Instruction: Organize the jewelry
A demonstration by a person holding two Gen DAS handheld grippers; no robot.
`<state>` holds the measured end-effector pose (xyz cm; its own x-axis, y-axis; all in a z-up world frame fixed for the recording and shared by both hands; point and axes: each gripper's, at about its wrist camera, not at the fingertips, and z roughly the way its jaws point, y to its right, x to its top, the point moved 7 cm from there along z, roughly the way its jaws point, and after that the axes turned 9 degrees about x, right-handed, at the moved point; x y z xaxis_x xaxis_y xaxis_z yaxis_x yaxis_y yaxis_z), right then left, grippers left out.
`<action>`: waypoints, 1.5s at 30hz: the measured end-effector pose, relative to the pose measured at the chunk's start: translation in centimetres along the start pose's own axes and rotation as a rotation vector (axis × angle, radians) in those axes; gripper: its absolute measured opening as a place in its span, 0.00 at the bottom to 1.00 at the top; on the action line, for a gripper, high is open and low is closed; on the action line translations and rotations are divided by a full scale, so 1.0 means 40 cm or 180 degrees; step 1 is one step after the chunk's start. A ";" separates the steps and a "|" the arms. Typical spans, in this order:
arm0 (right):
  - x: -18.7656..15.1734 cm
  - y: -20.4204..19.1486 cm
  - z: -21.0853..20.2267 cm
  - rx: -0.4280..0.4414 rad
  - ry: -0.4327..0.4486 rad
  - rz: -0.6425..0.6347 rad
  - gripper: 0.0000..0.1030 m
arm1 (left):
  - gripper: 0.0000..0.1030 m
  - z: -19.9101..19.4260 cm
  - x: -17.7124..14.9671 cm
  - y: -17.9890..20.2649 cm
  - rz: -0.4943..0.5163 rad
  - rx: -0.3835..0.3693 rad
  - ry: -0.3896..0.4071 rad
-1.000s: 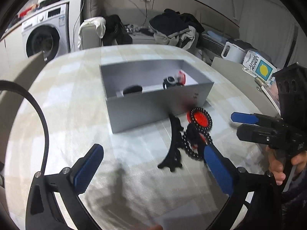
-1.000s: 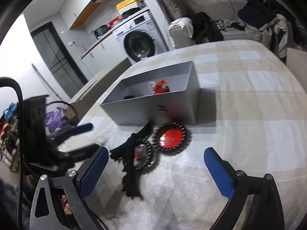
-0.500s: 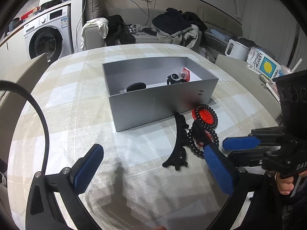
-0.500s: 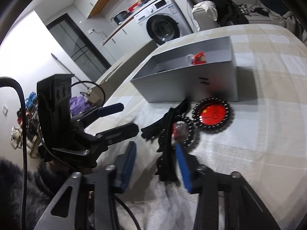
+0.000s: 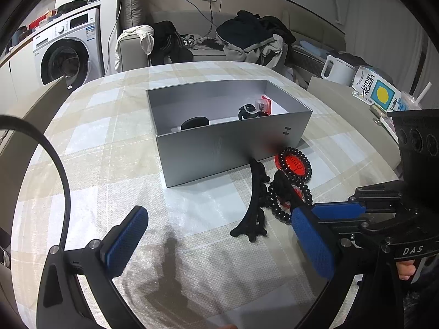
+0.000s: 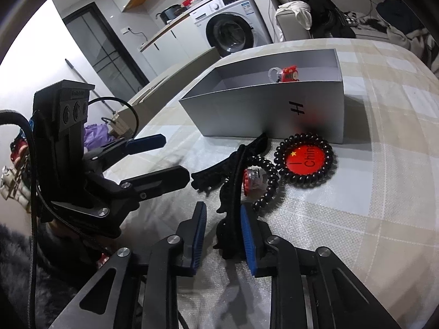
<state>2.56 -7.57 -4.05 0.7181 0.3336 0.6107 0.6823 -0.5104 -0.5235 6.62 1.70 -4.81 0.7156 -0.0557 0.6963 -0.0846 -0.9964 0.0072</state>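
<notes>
Right hand-held gripper (image 6: 223, 234) jaws just been closing, narrowed around black hair clip (image 6: 233, 192), contact unclear. Left hand-held gripper (image 5: 219, 240) held wide open, nothing gripped, above surface (image 5: 192, 246).

Two fisheye wrist views, each tilted down over the same tabletop (image 5: 90, 137).

The left wrist camera looks across the tabletop from close above, grey box (image 5: 227, 150) at centre frame, washing machine (image 5: 65, 52) upper left, the right claw (image 5: 340, 211) entering at right. The right wrist camera sits lower and nearer, box (image 6: 274, 109) upper right, the left claw (image 6: 162, 159) at left. Both share the box, the black hair clip (image 6: 233, 186) and the washing machine (image 6: 233, 27).
</notes>
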 end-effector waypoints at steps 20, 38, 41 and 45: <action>0.012 0.062 -0.099 -0.0172 0.0379 0.0188 0.06 | 0.74 0.030 -0.006 0.062 0.0365 -0.0184 -0.0122; -0.002 0.105 -0.089 -0.0363 0.0232 0.0441 0.09 | 0.43 0.028 -0.006 0.052 0.0471 -0.0154 -0.0214; -0.001 0.107 -0.085 -0.0366 0.0219 0.0440 0.10 | 0.33 0.039 -0.008 0.052 0.0475 -0.0149 -0.0262; 0.001 0.108 -0.080 -0.0384 0.0196 0.0445 0.15 | 0.32 0.050 -0.008 0.060 0.0498 -0.0158 -0.0293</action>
<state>5.11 -12.29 -4.38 0.7926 0.2055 0.5741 0.5523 -0.6409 -0.5331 7.56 -0.80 -6.45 0.7514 -0.2176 0.6230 -0.2321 -0.9709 -0.0591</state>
